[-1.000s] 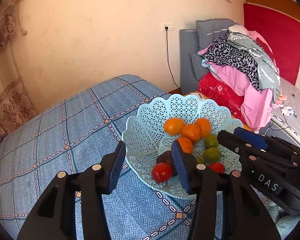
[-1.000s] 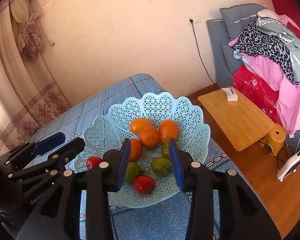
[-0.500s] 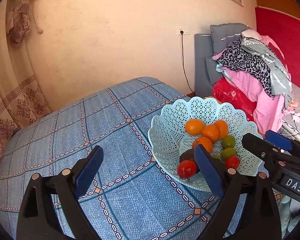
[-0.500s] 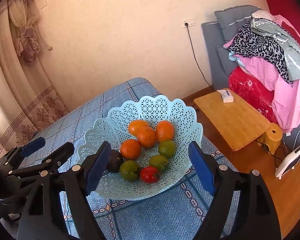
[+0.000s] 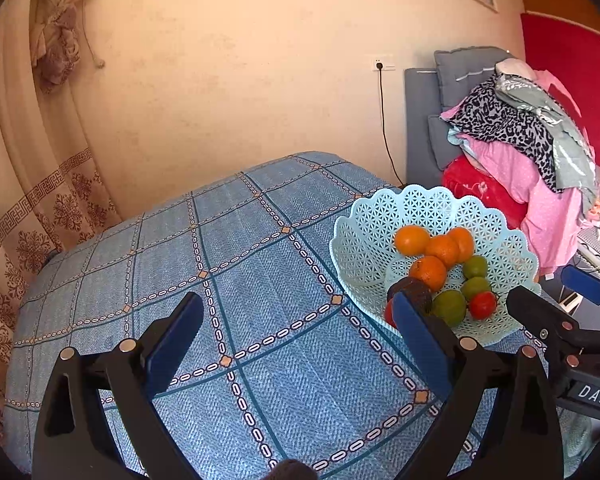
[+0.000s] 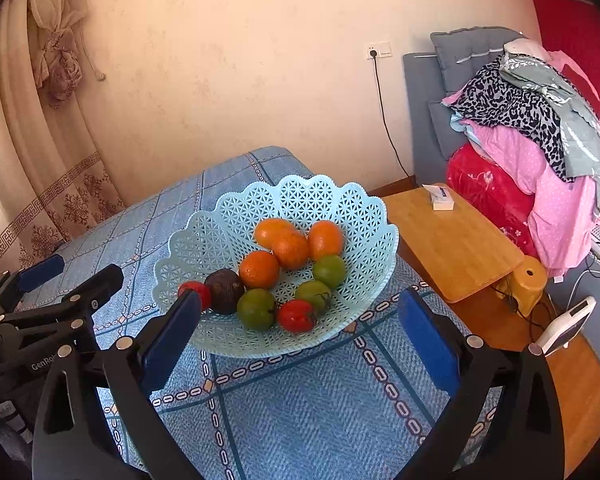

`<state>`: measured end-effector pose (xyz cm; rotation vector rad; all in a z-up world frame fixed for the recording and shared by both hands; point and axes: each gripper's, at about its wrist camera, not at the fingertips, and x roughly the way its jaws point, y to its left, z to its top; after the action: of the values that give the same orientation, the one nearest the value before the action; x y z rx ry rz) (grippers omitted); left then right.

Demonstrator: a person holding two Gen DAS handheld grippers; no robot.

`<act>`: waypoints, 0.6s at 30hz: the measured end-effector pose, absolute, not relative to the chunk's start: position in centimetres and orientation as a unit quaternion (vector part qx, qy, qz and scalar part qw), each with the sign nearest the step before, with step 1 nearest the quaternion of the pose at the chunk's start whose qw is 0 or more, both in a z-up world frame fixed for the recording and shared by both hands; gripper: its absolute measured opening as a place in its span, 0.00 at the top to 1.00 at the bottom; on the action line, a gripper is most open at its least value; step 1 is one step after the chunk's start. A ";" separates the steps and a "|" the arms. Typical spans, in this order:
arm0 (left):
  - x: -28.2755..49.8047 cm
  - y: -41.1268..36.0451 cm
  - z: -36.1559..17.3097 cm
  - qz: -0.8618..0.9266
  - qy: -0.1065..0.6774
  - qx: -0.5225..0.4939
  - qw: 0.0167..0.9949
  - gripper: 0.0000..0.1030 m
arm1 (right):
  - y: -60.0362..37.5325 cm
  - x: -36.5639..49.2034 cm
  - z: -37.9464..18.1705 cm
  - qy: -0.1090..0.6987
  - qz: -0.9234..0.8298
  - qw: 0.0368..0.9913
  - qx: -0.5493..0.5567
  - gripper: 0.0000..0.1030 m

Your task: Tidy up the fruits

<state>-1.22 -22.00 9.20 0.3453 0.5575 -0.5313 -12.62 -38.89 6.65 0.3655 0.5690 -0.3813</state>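
A pale blue lattice basket point(image 6: 300, 188) stands on the blue checked cloth point(image 5: 220, 260). It holds several oranges point(image 6: 260, 268), green fruits point(image 6: 256, 308), red tomatoes point(image 6: 296, 316) and one dark fruit point(image 6: 225, 290). My right gripper point(image 6: 300, 300) hangs just short of the basket's near rim, its jaws opening, with nothing gripped between them. My left gripper point(image 5: 296, 304) is to the left of the basket point(image 5: 420, 200) over bare cloth, its jaws also opening and empty. Each gripper shows at the edge of the other's view.
To the right of the basket stands a low wooden table point(image 6: 452, 240) with a white box point(image 6: 440, 198) on it. Beyond it a pile of clothes point(image 6: 540, 120) lies on a grey bed. A yellow stool point(image 6: 528, 280) is on the floor. A curtain point(image 5: 40, 160) hangs at the left.
Both grippers' jaws have spread from narrow to wide and drawn back from the basket. The left view has swung left over the cloth. The fruits lie in the basket.
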 end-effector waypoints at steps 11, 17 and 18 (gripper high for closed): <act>-1.6 -21.0 9.0 -0.233 0.271 0.176 0.917 0.05 | -37.5 -12.4 6.8 0.289 -0.192 0.926 0.152 0.03; -2.0 -20.8 9.0 -0.219 0.267 0.187 0.920 0.05 | -37.0 -12.5 7.4 0.286 -0.212 0.925 0.135 0.03; -2.0 -20.8 9.0 -0.220 0.266 0.187 0.920 0.05 | -36.9 -12.5 7.4 0.288 -0.216 0.924 0.132 0.03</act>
<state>-2.05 -20.78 9.01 0.3835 0.5477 -0.4531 -12.49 -36.89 7.39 0.2705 0.5909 -0.4431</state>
